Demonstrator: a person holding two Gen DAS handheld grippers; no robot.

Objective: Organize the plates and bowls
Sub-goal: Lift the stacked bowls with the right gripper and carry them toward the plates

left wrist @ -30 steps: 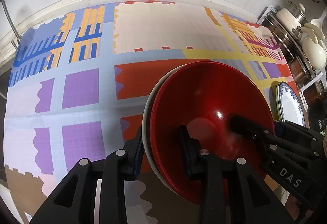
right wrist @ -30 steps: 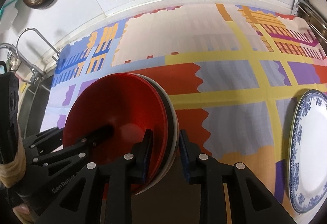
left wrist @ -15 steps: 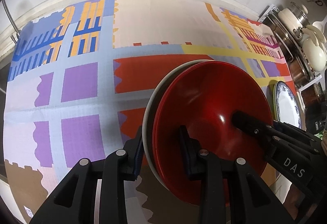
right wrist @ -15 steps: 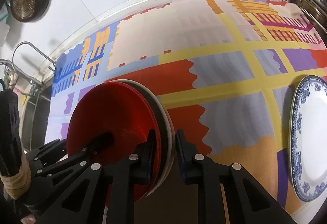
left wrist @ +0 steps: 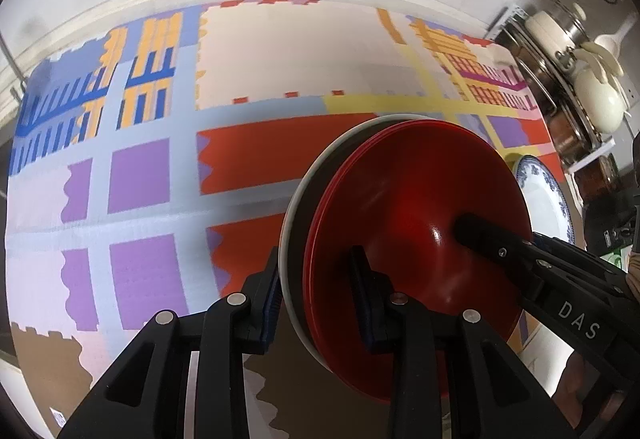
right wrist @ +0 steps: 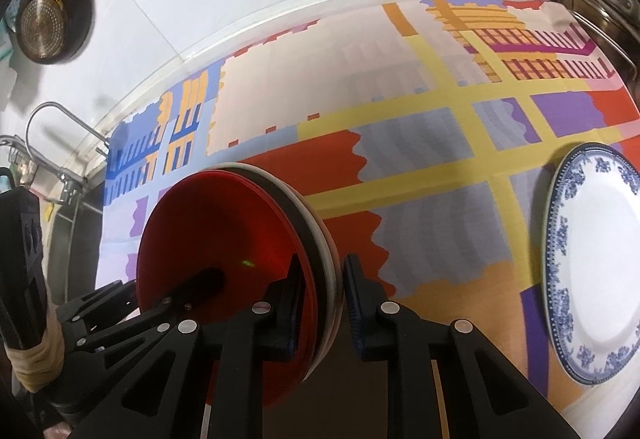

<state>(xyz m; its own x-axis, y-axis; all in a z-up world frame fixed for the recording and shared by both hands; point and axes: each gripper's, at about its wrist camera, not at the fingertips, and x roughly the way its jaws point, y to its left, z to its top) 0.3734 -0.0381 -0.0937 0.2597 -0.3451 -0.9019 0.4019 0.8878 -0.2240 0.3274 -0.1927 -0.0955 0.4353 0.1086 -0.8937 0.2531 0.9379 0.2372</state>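
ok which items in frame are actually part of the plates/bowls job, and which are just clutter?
Job:
- stack of red bowls with a white one at the back, gripped by left claw and right claw
- blue-and-white plate on the patterned mat

Clutter:
- pots on the rack
- hanging strainer
- faucet

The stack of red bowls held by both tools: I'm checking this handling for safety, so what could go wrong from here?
1. The stack of red bowls hangs between the left tool and right tool, each pinching only the rim; uneven pull could make it slip.
2. The red bowls sit loosely in the white bowl; tilting might slide them apart.
3. The blue-patterned plate lies close on the mat; lowering rightward could clip it.
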